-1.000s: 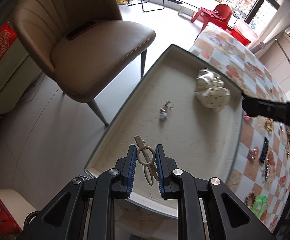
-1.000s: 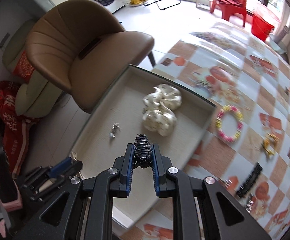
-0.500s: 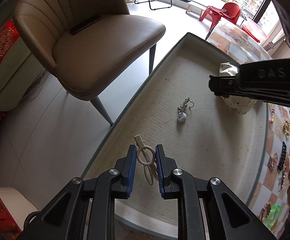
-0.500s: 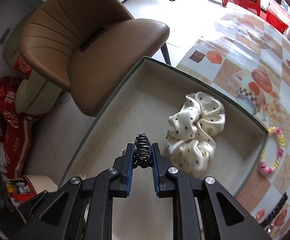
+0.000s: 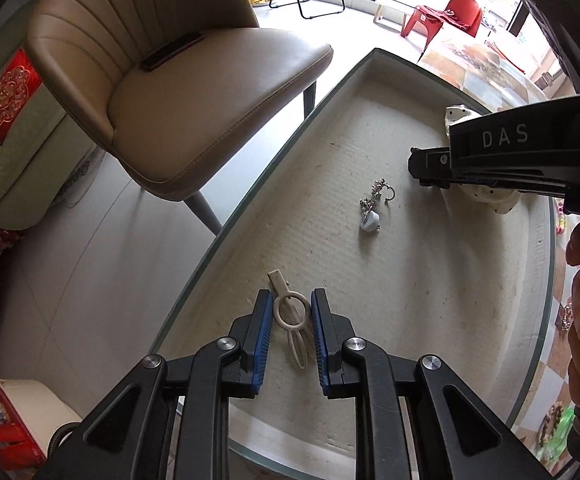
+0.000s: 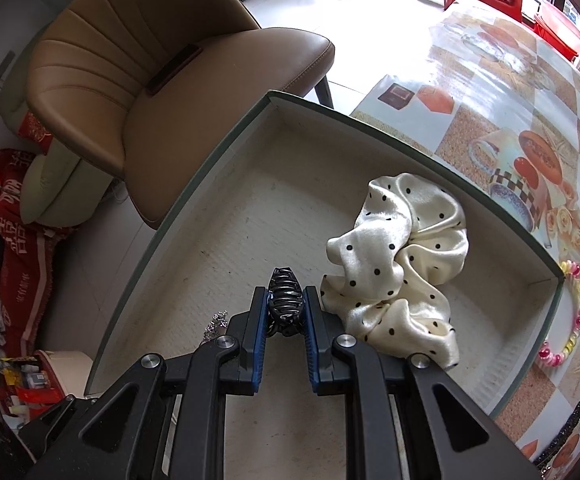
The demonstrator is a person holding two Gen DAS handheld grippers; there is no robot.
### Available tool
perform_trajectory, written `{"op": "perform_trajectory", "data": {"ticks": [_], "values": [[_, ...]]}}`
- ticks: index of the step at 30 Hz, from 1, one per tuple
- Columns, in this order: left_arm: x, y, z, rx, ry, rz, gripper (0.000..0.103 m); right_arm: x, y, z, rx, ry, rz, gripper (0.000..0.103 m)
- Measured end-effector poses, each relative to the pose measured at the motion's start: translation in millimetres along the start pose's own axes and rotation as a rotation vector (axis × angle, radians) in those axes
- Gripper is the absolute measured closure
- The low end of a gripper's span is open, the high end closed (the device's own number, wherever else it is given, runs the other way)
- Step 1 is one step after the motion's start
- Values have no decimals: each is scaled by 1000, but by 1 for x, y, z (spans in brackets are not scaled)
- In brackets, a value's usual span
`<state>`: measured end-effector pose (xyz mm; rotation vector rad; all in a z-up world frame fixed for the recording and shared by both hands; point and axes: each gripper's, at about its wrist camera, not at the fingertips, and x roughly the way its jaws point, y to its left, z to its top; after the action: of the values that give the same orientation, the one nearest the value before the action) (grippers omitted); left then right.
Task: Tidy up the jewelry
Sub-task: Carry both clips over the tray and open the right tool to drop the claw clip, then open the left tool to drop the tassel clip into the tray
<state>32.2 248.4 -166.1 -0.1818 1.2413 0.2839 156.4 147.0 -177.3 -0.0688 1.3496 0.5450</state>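
Observation:
My left gripper (image 5: 289,312) is shut on a cream hair clip (image 5: 290,318) and holds it low over the near end of the beige tray (image 5: 321,118). My right gripper (image 6: 286,304) is shut on a black claw clip (image 6: 284,304) over the tray (image 6: 409,148), beside a cream polka-dot scrunchie (image 6: 401,264). The right gripper's body also shows in the left wrist view (image 5: 429,164), above a silver earring with a white bead (image 5: 373,206). The earring peeks out left of the right gripper's fingers in the right wrist view (image 6: 216,322).
A brown chair (image 5: 194,92) stands just beyond the tray's left rim. The checked tablecloth (image 6: 529,128) to the right carries a pink and yellow bead bracelet (image 6: 569,320), a black clip (image 6: 565,428) and other small pieces at the edge.
My right gripper has moved with the claw clip from the table side over the tray, close to the scrunchie. My left gripper still holds the cream clip and has shifted slightly along the tray.

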Motion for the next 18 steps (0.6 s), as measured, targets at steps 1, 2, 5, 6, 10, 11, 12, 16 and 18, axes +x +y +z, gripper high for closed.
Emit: {"op": "perform_trajectory", "data": {"ticks": [1, 2, 5, 6, 10, 11, 12, 16, 18], "values": [[-1, -2, 0, 3, -1, 4, 80, 0, -1, 0, 0, 0, 1, 84], [-1, -3, 1, 6, -1, 8, 80, 0, -1, 0, -1, -1, 0, 84], [-2, -5, 2, 8, 3, 15, 80, -2, 0, -1, 5, 5, 9, 80], [-3, -7, 3, 7, 5, 16, 80, -2, 0, -1, 7, 7, 12, 78], [-3, -8, 4, 10, 9, 19, 80, -7, -2, 0, 20, -3, 18, 61], [-3, -9, 4, 12, 9, 20, 80, -10, -4, 1, 27, -6, 31, 61], [-3, -9, 4, 16, 8, 23, 80, -12, -4, 0, 32, -11, 38, 61], [-6, -12, 4, 29, 0, 36, 78, -32, -7, 0, 42, -42, 67, 61], [-10, -14, 4, 27, -7, 42, 20, -43, -9, -3, 47, -57, 82, 60]]}}
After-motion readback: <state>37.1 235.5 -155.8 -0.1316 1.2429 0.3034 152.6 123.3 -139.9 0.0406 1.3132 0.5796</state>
